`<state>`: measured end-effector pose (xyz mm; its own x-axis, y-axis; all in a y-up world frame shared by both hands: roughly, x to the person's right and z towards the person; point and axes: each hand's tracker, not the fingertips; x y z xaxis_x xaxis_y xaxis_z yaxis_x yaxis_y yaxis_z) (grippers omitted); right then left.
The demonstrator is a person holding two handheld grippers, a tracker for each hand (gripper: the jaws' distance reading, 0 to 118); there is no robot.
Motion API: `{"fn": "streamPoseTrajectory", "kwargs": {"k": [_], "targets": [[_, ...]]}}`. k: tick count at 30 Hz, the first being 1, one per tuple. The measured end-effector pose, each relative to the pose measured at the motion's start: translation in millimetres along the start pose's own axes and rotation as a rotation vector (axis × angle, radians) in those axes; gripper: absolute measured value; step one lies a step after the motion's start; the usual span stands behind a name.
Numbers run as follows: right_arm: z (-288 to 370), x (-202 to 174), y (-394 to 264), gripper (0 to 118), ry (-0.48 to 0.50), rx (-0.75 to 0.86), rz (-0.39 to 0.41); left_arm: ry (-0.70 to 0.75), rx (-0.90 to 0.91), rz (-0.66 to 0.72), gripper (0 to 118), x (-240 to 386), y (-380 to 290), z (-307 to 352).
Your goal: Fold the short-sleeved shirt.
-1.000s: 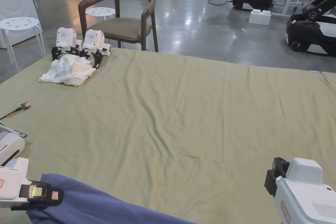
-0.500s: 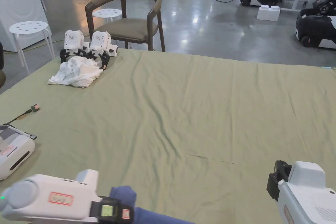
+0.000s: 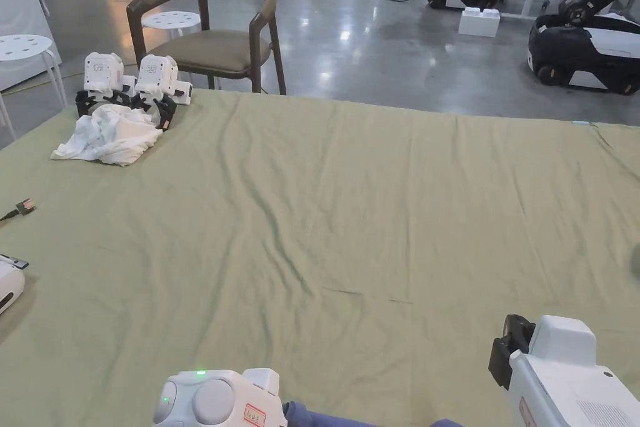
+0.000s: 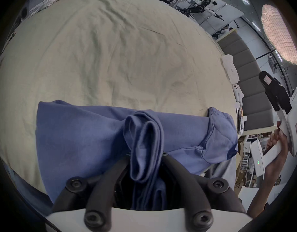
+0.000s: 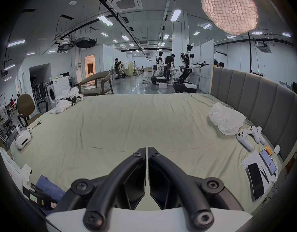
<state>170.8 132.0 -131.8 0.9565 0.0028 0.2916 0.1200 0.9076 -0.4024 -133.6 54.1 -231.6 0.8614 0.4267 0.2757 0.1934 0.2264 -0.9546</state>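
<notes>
Green bed sheet [image 3: 350,197] lay wrinkled. Left hand-held gripper [image 4: 145,153] clenched bunched fold of blue shirt [image 4: 80,135] at 6 o'clock; right hand-held gripper [image 5: 147,149] closed, empty. Risk: thick bunch could slip from jaws, shirt could slide off bed edge.

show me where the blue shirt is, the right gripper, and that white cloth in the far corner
blue shirt [image 4: 80,135]: left gripper view, flat body panel.
right gripper [image 5: 147,149]: right gripper view, between its closed tips.
white cloth [image 3: 109,137]: head view, middle of the crumpled heap.

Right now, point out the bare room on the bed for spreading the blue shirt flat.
The broad middle of the green sheet is bare, bordered by the white cloth pile far left and the plastic bag by the headboard. The right edge is crowded with controllers and phones. The left gripper holds the blue shirt.
</notes>
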Motion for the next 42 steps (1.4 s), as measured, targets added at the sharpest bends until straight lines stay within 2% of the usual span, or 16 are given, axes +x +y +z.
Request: {"fn": "streamPoseTrajectory", "kwargs": {"k": [5,7,10,12,13,17,20,23,25,29,35,37,40,42], "targets": [[0.8,0.5,-2.5,0,0.003,-0.007,-0.009,-0.093,0.05,0.022,62,4.6,-1.8,23.1],[3.0,-0.4,-2.3,0,0.003,-0.008,-0.009,-0.119,0.082,0.021,64,6.0,-2.3,36.8],[5.4,0.7,-2.2,0,0.004,-0.005,-0.01,-0.198,0.125,0.035,58,5.4,-1.5,59.0],[6.9,1.9,-1.6,0,0.001,-0.002,-0.008,-0.221,0.154,0.015,30,4.3,-2.0,68.1],[8.1,2.9,-1.2,0,0.0,0.0,-0.008,-0.203,0.166,0.007,18,3.8,-2.6,68.3],[11.3,5.8,-0.1,0,-0.006,0.004,-0.008,0.0,0.122,-0.052,5,4.6,-7.9,44.7],[12.4,8.4,-1.2,0,-0.012,0.004,-0.005,0.026,0.04,-0.107,5,9.1,-18.7,21.7],[12.1,12.0,-3.6,0,-0.019,-0.001,-0.004,-0.094,-0.016,-0.099,5,15.8,-28.1,5.1],[12.6,14.0,-4.9,0,-0.024,-0.005,-0.01,-0.146,0.006,-0.11,5,21.4,-31.4,-1.1],[15.1,15.2,-5.0,0,-0.027,-0.01,-0.022,-0.116,0.033,-0.144,5,25.8,-36.7,-13.4],[16.4,13.2,-2.4,0,-0.021,-0.002,-0.018,-0.183,0.055,-0.096,5,8.9,-37.4,-2.7],[16.7,12.0,-1.1,0,-0.015,-0.001,-0.018,-0.233,0.057,-0.068,11,-3.2,-34.6,13.8],[17.9,11.0,1.1,0,-0.007,0.009,-0.013,-0.29,0.147,-0.007,45,-34.3,-29.0,51.1],[18.9,10.0,3.3,0,-0.002,0.017,-0.006,-0.25,0.207,0.047,56,-58.1,-24.3,73.0]]}}
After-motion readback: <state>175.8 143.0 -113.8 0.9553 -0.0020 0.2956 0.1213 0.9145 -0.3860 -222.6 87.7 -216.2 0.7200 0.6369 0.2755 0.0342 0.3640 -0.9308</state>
